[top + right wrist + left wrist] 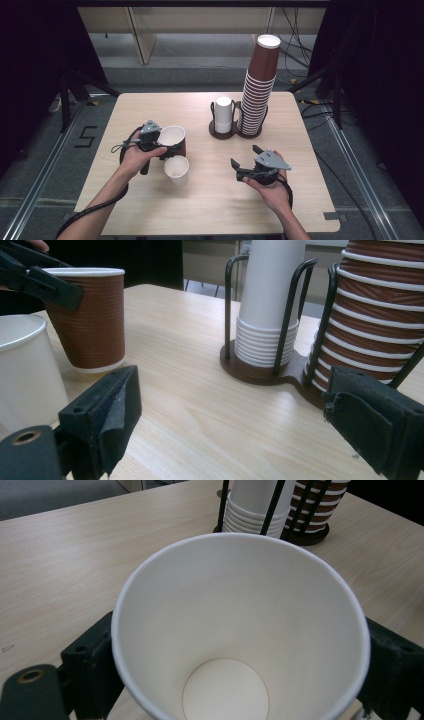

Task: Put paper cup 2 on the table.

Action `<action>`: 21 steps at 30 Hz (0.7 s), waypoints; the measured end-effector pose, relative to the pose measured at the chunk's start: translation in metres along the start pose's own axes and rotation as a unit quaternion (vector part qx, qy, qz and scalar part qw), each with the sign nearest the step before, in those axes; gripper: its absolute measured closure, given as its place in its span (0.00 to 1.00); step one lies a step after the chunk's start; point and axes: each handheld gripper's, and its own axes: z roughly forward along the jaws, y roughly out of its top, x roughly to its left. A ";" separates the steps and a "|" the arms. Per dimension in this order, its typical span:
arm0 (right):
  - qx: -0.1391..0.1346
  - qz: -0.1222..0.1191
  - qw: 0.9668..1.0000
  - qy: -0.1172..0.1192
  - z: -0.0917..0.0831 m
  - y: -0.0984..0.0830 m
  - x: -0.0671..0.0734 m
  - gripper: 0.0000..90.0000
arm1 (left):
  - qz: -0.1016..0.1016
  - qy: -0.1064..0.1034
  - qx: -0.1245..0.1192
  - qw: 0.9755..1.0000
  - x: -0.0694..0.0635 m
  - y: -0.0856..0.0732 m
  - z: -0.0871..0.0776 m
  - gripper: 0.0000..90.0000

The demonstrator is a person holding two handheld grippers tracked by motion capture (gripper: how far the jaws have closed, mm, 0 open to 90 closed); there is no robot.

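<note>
1. Left hand-held gripper (172, 145): a jaw on each side of a brown cup (174, 140) standing on the worktop (150, 107) towards its left edge; whether the pads press on it cannot be told.
2. White cup (177, 170): just beside the brown cup, on its near side.
3. Cup holder (223, 131): towards the far edge, with a short white stack (223, 114) and a tall brown stack (258, 90).
4. Right hand-held gripper (248, 159): open, empty, towards the near right corner.

Ribbed brown cup (173, 140), plain white cup (177, 170), pale wood-grain table (150, 107), black jaws.
</note>
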 end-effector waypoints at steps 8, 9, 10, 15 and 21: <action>0.004 0.012 1.000 0.001 -0.002 0.000 0.000 0.10 | 0.009 -0.007 0.009 1.000 0.000 -0.003 0.002 0.10; 0.007 0.013 1.000 -0.002 -0.002 -0.001 0.001 0.10 | 0.005 -0.007 0.005 1.000 -0.001 -0.003 0.002 0.10; 0.008 0.014 1.000 -0.003 -0.002 -0.001 0.001 0.10 | 0.005 -0.007 0.005 1.000 -0.001 -0.003 0.002 0.10; 0.001 0.014 1.000 0.007 -0.001 -0.001 0.001 0.10 | 0.009 -0.008 0.011 1.000 -0.001 -0.002 0.002 0.08; 0.005 -0.001 1.000 0.003 -0.001 -0.001 -0.001 0.10 | 0.003 -0.011 0.013 1.000 0.001 -0.004 0.004 0.01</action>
